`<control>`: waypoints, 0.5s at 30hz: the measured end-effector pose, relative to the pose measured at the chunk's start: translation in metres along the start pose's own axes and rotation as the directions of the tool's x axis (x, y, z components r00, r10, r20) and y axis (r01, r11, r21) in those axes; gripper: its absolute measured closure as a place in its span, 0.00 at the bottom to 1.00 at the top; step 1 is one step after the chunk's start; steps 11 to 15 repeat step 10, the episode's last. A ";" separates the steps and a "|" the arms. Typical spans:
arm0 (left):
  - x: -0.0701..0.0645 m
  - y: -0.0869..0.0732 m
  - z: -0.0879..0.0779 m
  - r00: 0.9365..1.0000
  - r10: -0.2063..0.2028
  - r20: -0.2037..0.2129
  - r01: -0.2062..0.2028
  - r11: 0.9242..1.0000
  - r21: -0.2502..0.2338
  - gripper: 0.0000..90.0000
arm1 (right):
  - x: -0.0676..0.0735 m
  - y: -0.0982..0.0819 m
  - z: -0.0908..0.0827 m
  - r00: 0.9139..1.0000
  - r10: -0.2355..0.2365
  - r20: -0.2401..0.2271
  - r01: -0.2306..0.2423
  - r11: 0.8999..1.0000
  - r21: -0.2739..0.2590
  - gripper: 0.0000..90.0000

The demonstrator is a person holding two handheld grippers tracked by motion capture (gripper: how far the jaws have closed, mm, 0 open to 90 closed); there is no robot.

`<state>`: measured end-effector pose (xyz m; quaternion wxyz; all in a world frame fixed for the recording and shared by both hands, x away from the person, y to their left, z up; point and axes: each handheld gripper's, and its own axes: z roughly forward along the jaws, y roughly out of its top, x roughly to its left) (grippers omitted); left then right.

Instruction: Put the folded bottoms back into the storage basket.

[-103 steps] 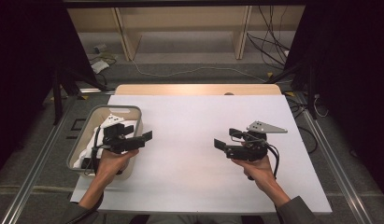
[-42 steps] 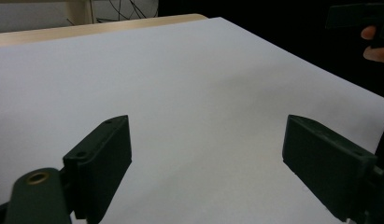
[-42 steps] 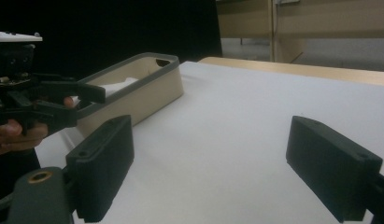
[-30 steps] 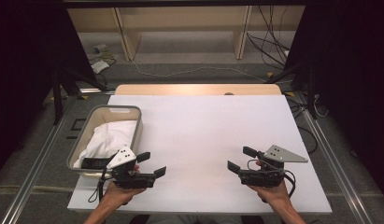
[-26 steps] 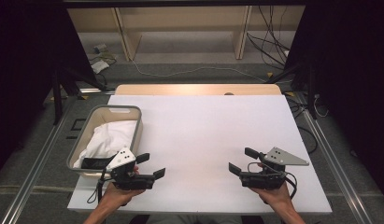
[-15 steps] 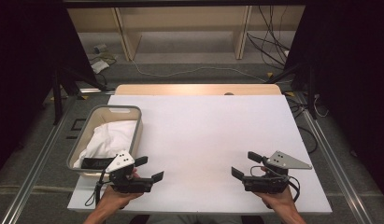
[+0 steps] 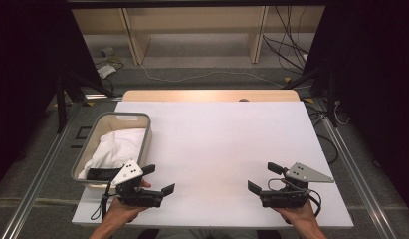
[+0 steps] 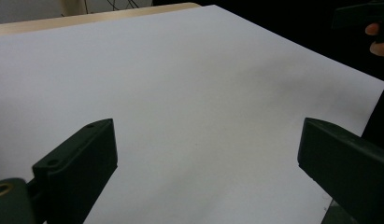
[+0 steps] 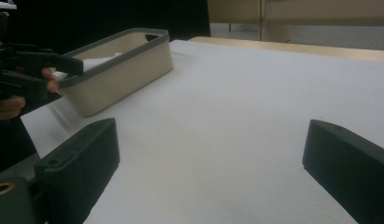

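While both hands rest low at the near edge of the white table (image 7: pixel 217 144), the left gripper (image 7: pixel 158 180) and right gripper (image 7: pixel 260 178) point toward each other, well apart. Each has just been opening its jaws; they stand wide with nothing between them, bare tabletop beyond. Beige bin (image 7: pixel 142 130) sits at the table's left side, just beside the left gripper, with white cloth (image 7: pixel 115 149) bundled inside
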<state>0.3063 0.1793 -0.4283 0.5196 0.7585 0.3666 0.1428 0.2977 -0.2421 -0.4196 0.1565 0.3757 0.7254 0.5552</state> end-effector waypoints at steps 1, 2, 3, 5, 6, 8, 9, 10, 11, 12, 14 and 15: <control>0.000 0.000 0.000 1.000 0.006 -0.003 -0.006 1.000 0.002 0.05 | 0.000 0.000 0.000 1.000 0.003 0.002 -0.003 1.000 -0.003 0.05; 0.000 0.000 0.000 1.000 0.008 -0.001 -0.008 1.000 0.002 0.05 | -0.001 0.000 0.000 1.000 0.002 0.002 -0.002 1.000 -0.007 0.05; 0.000 0.000 0.000 1.000 0.009 -0.002 -0.009 1.000 -0.001 0.05 | -0.001 0.001 -0.001 1.000 0.003 0.006 -0.002 1.000 -0.010 0.04; 0.000 0.001 0.000 1.000 0.007 -0.004 -0.007 1.000 -0.008 0.05 | -0.001 0.001 -0.001 1.000 0.001 0.009 -0.001 1.000 -0.020 0.04; 0.000 0.001 0.000 1.000 0.008 -0.005 -0.008 1.000 -0.010 0.05 | -0.001 0.002 -0.002 1.000 0.000 0.011 0.001 1.000 -0.025 0.04; 0.000 0.001 0.000 1.000 0.008 -0.006 -0.008 1.000 -0.013 0.05 | -0.001 0.002 -0.002 1.000 0.002 0.010 -0.002 1.000 -0.031 0.04; 0.000 0.001 0.000 1.000 0.007 -0.006 -0.007 1.000 -0.015 0.05 | -0.001 0.002 -0.002 1.000 0.003 0.010 -0.002 1.000 -0.031 0.04; 0.000 0.002 0.000 1.000 0.010 -0.009 -0.010 1.000 -0.014 0.05 | -0.001 0.002 -0.002 1.000 0.003 0.010 -0.002 1.000 -0.030 0.04; 0.000 0.002 0.000 1.000 0.010 -0.009 -0.010 1.000 -0.014 0.05 | -0.001 0.002 -0.002 1.000 0.003 0.010 -0.002 1.000 -0.030 0.04; 0.000 0.002 0.000 1.000 0.010 -0.009 -0.010 1.000 -0.014 0.05 | -0.001 0.002 -0.002 1.000 0.003 0.010 -0.002 1.000 -0.030 0.04; 0.000 0.002 0.000 1.000 0.010 -0.009 -0.010 1.000 -0.014 0.05 | -0.001 0.002 -0.002 1.000 0.003 0.010 -0.002 1.000 -0.030 0.04; 0.000 0.002 0.000 1.000 0.010 -0.009 -0.010 1.000 -0.014 0.05 | -0.001 0.002 -0.002 1.000 0.003 0.010 -0.002 1.000 -0.030 0.04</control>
